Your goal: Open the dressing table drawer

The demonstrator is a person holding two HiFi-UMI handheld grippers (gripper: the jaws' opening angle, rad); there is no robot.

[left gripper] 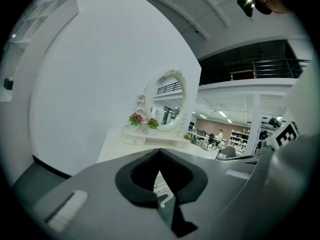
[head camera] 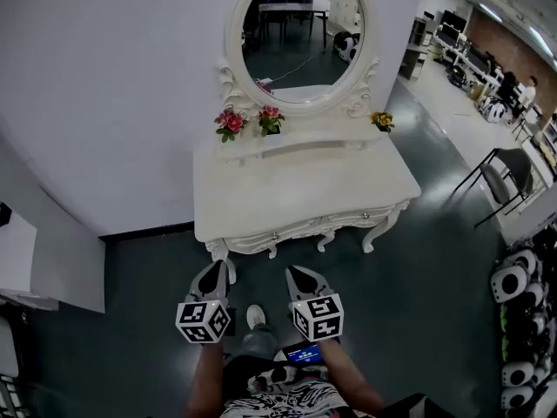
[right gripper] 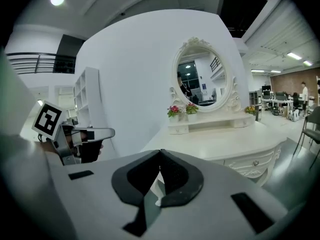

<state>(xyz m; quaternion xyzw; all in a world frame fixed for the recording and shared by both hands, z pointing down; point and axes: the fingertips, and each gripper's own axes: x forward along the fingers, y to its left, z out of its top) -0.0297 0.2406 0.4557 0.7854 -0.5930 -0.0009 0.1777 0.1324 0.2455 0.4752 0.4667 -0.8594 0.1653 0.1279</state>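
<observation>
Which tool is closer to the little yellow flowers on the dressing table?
Right. In the head view the right tool hangs short of the dressing table front, down-left of the yellow flowers; the left tool is beside it, farther left.

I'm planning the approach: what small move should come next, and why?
Probably ease the right gripper forward toward the drawer knob, opening its jaws: they are shut, and it is short of the white dressing table, whose drawer is closed.

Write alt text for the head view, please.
The left gripper and right gripper, both shut, hover side by side before a white dressing table with closed drawers. An oval mirror and flowers stand at its back.
</observation>
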